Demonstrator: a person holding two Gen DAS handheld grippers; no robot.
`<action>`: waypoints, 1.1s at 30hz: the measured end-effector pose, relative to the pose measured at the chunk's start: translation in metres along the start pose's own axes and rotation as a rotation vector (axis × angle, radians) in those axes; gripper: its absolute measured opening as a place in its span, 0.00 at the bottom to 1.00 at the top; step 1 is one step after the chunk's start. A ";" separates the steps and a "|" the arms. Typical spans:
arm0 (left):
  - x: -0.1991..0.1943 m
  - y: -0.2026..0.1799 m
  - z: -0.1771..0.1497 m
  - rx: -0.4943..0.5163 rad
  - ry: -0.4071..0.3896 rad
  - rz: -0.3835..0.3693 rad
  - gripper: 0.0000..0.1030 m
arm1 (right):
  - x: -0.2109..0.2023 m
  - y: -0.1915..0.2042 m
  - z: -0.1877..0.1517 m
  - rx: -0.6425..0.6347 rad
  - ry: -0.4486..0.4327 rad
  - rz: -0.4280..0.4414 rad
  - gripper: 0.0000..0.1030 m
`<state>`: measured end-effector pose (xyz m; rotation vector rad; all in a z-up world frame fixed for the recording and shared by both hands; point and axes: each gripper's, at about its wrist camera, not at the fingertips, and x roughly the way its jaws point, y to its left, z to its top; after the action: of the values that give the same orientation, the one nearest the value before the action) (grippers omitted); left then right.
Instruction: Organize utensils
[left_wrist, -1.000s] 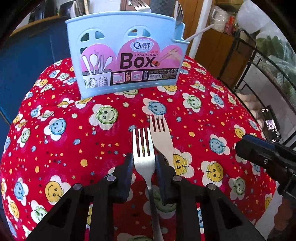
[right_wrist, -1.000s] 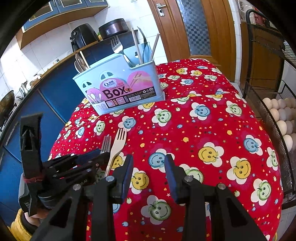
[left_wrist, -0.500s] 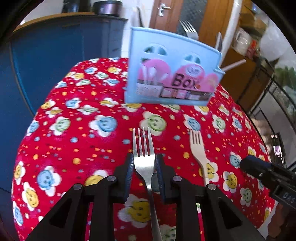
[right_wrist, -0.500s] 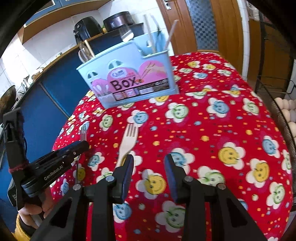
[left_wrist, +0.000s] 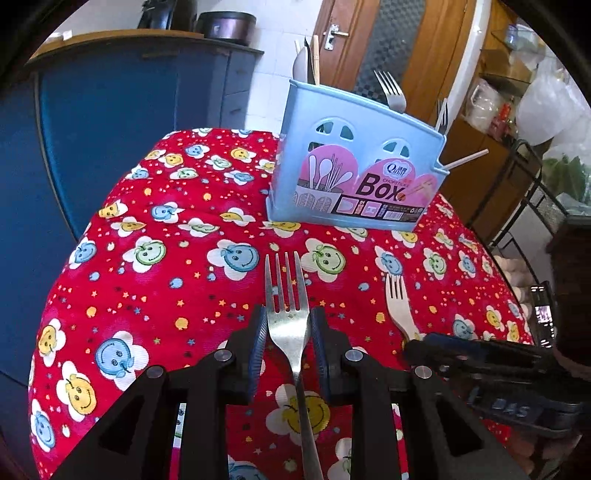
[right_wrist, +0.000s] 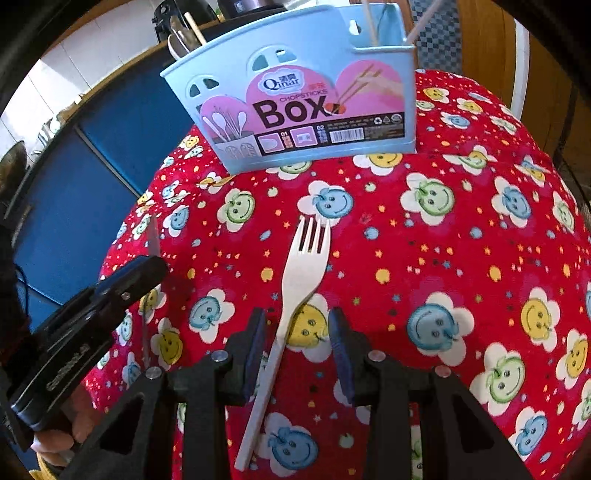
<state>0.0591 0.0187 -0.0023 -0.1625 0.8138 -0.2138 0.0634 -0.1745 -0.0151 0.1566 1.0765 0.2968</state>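
Observation:
A metal fork is clamped by its neck in my left gripper, tines pointing away, held above the red smiley tablecloth. In the right wrist view that left gripper hangs at the left, with the fork's tines seen edge-on. A cream fork lies flat on the cloth, and my right gripper stands open with a finger on either side of its neck, not touching. This cream fork also shows beside the right gripper's tip. A light-blue utensil box stands upright behind, holding forks, spoons and chopsticks.
Blue cabinets stand close behind and left of the table. A wooden door is at the back. A black wire rack with eggs stands to the right. The cloth falls away at the table's rounded edge. A hand holds the left gripper.
My left gripper carried the metal fork off to the left, away from the cream fork. The right gripper came forward and down until its fingers straddle the cream fork's neck.

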 end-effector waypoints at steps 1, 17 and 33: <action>0.000 -0.001 0.000 -0.001 -0.003 -0.003 0.23 | 0.001 0.000 0.001 0.001 0.004 -0.005 0.36; -0.026 -0.005 0.003 0.020 -0.101 -0.062 0.23 | -0.019 -0.014 0.003 0.074 -0.114 0.018 0.12; -0.069 -0.020 0.010 0.047 -0.250 -0.097 0.23 | -0.094 0.002 0.004 -0.034 -0.376 -0.008 0.12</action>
<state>0.0175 0.0169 0.0573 -0.1805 0.5519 -0.2973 0.0258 -0.2019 0.0664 0.1703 0.6995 0.2657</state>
